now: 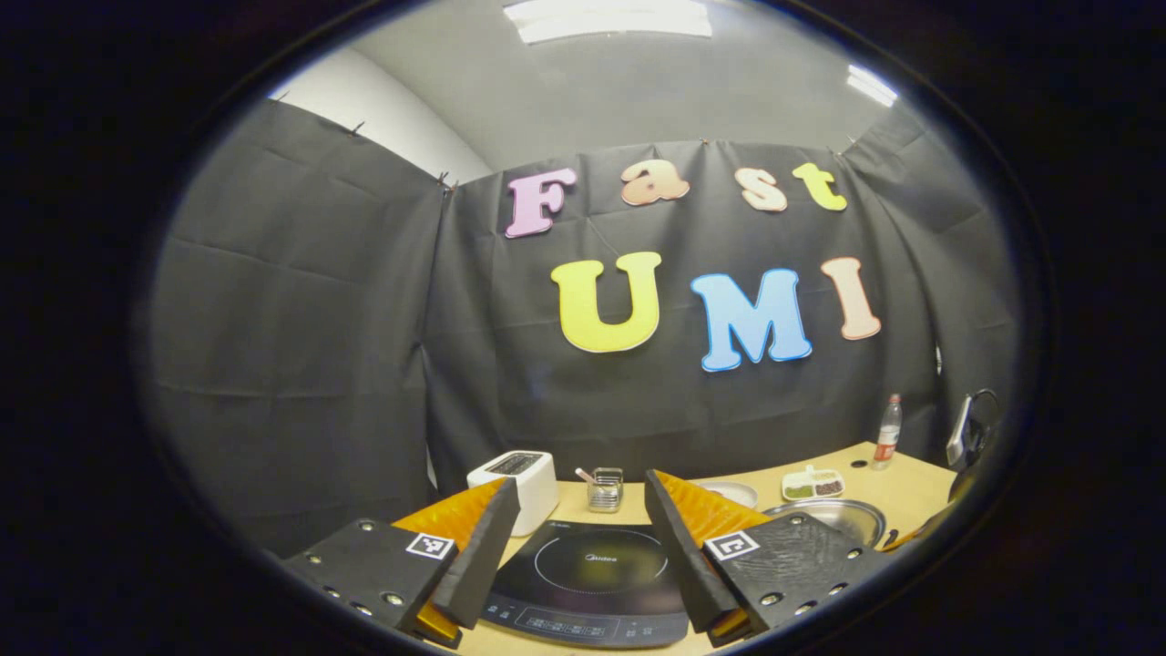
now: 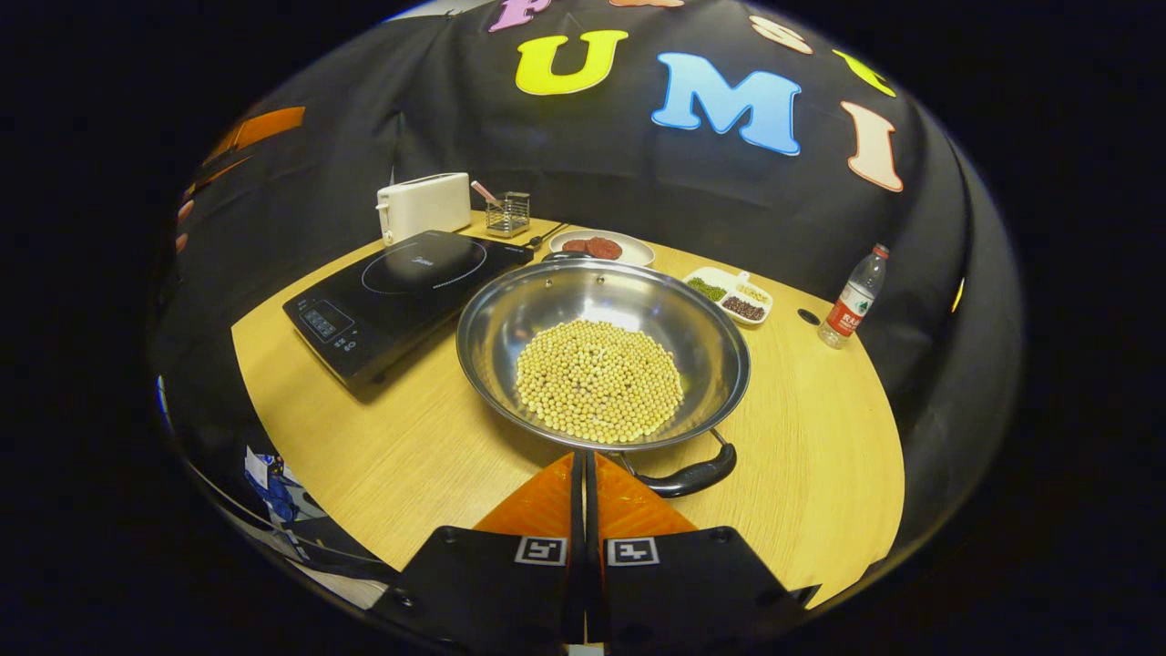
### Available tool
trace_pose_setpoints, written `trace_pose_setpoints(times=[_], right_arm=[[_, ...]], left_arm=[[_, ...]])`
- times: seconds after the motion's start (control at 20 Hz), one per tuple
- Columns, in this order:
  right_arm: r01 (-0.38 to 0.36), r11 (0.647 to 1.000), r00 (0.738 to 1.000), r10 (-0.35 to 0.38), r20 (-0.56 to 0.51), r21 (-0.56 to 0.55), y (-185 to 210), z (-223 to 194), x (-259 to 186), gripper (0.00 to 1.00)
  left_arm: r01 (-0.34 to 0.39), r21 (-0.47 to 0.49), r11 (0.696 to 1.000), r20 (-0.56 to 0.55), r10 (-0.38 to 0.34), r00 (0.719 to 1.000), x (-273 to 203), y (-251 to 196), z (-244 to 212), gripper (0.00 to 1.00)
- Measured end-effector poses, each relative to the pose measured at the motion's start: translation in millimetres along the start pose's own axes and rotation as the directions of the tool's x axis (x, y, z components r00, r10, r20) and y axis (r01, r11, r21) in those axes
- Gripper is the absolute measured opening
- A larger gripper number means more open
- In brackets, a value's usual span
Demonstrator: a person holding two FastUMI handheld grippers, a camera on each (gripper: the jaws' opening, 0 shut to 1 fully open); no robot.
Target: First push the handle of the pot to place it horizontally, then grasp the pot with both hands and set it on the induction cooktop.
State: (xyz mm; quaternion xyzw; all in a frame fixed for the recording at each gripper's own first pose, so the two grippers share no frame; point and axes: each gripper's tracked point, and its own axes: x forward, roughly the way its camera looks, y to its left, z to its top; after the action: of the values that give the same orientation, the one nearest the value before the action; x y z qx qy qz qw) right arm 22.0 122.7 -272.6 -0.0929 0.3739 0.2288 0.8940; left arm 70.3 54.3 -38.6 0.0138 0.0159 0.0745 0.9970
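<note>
A steel pot (image 2: 638, 301) holding yellow beans stands in the middle of the round wooden table (image 2: 820, 437), just right of the black induction cooktop (image 2: 401, 282). Its black near handle (image 2: 697, 476) points toward me, and a second handle (image 2: 567, 257) sits on the far rim. My right gripper (image 2: 584, 460) is shut with nothing in it, its tips just short of the pot's near rim, beside the left end of that handle. In the left gripper view, my left gripper (image 1: 580, 483) hangs open above the cooktop (image 1: 592, 574), with the pot (image 1: 833, 517) off to its right.
Behind the cooktop stand a white toaster (image 2: 424, 205) and a small wire holder (image 2: 508, 214). A plate of red food (image 2: 601, 246), a divided dish (image 2: 729, 296) and a plastic bottle (image 2: 852, 301) lie behind and to the right of the pot. The table edge runs close on the near left.
</note>
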Motion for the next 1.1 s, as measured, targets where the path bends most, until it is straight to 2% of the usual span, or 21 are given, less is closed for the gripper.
trace_pose_setpoints(times=[0.05,0.25,0.35,0.4,0.45,0.7,0.75,0.8,0.9,1.1], right_arm=[[-0.003,1.0,1.0,0.003,-0.011,0.0,-1.7,-2.6,2.5,0.0],[-0.003,1.0,0.999,0.004,-0.036,0.013,-10.9,-11.2,8.2,0.02],[-0.011,1.0,0.999,0.012,-0.041,0.022,-14.2,-12.7,8.3,0.02],[-0.013,1.0,0.999,0.014,-0.04,0.028,-16.1,-12.7,8.9,0.0],[-0.01,1.0,0.999,0.012,-0.041,0.026,-17.4,-13.4,8.8,0.02],[0.01,1.0,0.999,-0.009,-0.052,0.019,-30.7,-19.4,8.4,0.02],[0.013,1.0,0.999,-0.011,-0.052,0.025,-32.5,-19.8,8.6,0.0],[0.017,0.999,0.998,-0.015,-0.053,0.028,-35.6,-19.7,8.8,0.0],[0.029,0.999,0.998,-0.027,-0.056,0.033,-42.7,-20.3,9.7,0.02],[0.052,0.997,0.997,-0.049,-0.065,0.057,-55.8,-20.6,11.8,0.02]], left_arm=[[0.0,0.005,1.0,0.001,0.0,1.0,1.4,-3.1,1.3,0.82],[0.006,0.019,1.0,0.001,-0.006,1.0,7.6,-14.8,4.0,0.82],[0.011,0.018,1.0,0.002,-0.011,1.0,10.8,-22.0,5.2,0.87],[0.013,0.017,1.0,0.003,-0.013,1.0,11.3,-24.6,4.9,0.84],[0.016,0.017,1.0,0.005,-0.016,1.0,11.7,-27.7,6.0,0.82],[0.028,0.016,0.999,0.009,-0.028,1.0,15.4,-41.0,7.2,0.82],[0.028,0.016,0.999,0.009,-0.029,1.0,16.3,-42.5,6.7,0.87],[0.029,0.015,0.999,0.01,-0.03,1.0,17.0,-43.6,7.6,0.87],[0.029,0.015,0.999,0.009,-0.029,1.0,17.8,-46.7,6.1,0.82],[0.027,0.014,1.0,0.006,-0.027,1.0,18.7,-50.6,5.1,0.82]])
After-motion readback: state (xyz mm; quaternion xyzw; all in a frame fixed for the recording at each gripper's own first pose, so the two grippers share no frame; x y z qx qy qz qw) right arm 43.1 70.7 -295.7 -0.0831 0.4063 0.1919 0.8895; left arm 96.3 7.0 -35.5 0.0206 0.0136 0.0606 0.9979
